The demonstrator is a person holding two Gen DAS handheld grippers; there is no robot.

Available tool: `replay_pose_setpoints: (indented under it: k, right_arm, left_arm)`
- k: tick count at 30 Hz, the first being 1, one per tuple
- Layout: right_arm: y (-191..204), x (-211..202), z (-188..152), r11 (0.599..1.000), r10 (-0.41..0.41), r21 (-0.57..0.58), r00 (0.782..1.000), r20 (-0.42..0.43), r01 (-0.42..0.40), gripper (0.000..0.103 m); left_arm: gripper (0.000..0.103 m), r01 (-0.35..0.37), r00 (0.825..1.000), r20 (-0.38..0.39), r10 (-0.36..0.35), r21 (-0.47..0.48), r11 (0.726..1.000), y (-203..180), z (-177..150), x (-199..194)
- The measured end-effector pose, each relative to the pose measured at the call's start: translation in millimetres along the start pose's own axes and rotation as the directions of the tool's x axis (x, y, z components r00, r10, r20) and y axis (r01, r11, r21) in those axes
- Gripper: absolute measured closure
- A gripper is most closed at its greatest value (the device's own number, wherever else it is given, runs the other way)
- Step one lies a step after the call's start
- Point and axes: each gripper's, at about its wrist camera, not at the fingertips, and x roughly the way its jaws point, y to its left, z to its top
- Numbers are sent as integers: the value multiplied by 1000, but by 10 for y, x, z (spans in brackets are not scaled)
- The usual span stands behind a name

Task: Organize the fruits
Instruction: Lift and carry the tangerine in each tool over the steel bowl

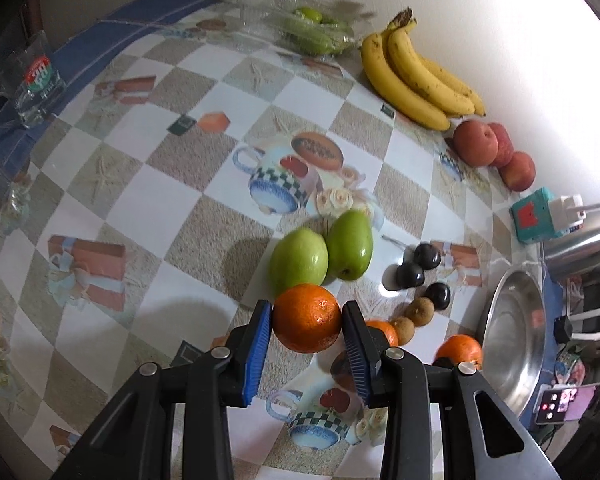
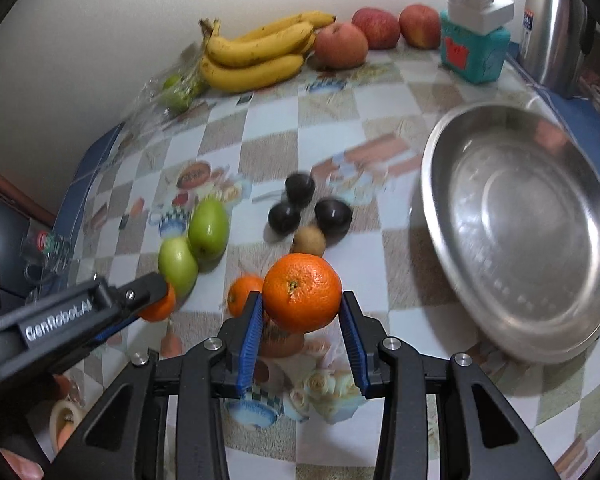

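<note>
My left gripper (image 1: 307,320) is shut on an orange (image 1: 307,317) above the table; it also shows in the right wrist view (image 2: 152,300) at left. My right gripper (image 2: 300,312) is shut on another orange (image 2: 302,292). A third orange (image 2: 242,294) lies on the table behind it. Two green fruits (image 1: 322,254) lie side by side mid-table. Three dark plums (image 2: 310,204) and a small brown fruit (image 2: 309,241) lie near them. Bananas (image 2: 256,54) and three red apples (image 2: 376,28) sit by the back wall.
A steel bowl (image 2: 520,224) stands at right. A plastic bag of green fruit (image 1: 314,30) lies at the back. A teal box with a white plug (image 2: 474,40) and a steel kettle (image 2: 556,28) stand back right. A glass mug (image 1: 32,80) sits far left.
</note>
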Motion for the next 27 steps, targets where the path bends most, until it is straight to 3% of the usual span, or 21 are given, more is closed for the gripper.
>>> replay_pose_setpoints:
  k: [6, 15, 22, 27]
  right_arm:
    - [-117, -40, 271, 998, 2, 61, 999, 34, -4, 63]
    - [-502, -191, 606, 992, -46, 125, 994, 98, 34, 63]
    - [-1000, -296, 684, 973, -111, 215, 987, 116, 84, 63]
    - [-1402, -370, 583, 946, -152, 302, 983, 104, 114, 63]
  left_arm:
    - [64, -11, 1000, 21, 10, 43, 999, -268, 130, -33]
    - [64, 4, 999, 37, -9, 156, 988, -1019, 255, 38]
    - [64, 15, 1000, 16, -21, 287, 958, -1621, 170, 170]
    - [64, 80, 997, -13, -82, 389, 918, -1980, -44, 243]
